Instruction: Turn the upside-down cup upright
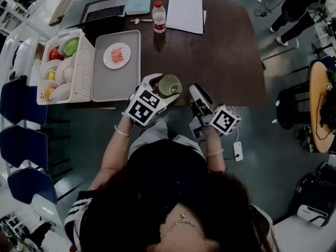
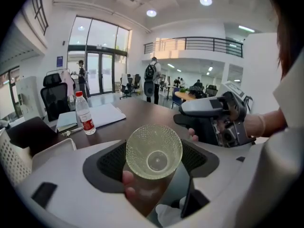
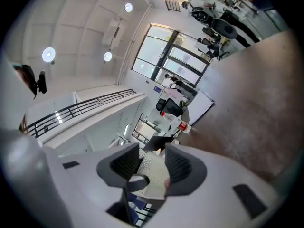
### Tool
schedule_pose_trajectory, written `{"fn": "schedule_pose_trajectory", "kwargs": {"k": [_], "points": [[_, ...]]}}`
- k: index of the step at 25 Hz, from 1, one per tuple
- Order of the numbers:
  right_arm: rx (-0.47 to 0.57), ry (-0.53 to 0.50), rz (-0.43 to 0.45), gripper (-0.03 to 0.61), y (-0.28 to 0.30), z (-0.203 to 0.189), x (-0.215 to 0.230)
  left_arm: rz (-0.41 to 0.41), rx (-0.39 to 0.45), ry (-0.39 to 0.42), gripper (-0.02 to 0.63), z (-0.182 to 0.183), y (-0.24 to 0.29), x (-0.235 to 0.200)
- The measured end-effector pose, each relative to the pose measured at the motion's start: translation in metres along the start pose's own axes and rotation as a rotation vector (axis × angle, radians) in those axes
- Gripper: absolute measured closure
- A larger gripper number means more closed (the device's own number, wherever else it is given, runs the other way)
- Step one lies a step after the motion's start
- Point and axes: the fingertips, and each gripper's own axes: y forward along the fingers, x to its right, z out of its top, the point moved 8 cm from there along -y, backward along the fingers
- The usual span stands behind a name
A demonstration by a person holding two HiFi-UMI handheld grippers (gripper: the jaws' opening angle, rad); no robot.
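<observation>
The left gripper (image 2: 154, 161) clamps the cup (image 2: 154, 151) between its pads, the cup's long axis running along the jaws, mouth facing back toward the gripper and base pointing away. Just beside it, the right gripper (image 3: 148, 163) stands part-open and empty.

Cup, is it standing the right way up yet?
Not yet. Done: the left gripper is clamped on the cup. In hand: the cup is tipped over, one round end facing that gripper's camera. Left: set it upright on the table. The right gripper is empty.
</observation>
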Motion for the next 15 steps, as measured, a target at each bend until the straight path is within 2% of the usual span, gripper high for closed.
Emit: {"fn": "schedule_pose_trajectory", "kwargs": {"k": [7, 15], "points": [[0.007, -0.056, -0.071, 0.433, -0.006, 0.0, 0.002, 0.04, -0.129, 0.138, 0.247, -0.02, 0.039, 0.0], [0.012, -0.059, -0.087, 0.442, -0.01, 0.002, 0.004, 0.062, -0.208, 0.257, 0.247, -0.04, 0.069, 0.002]]}}
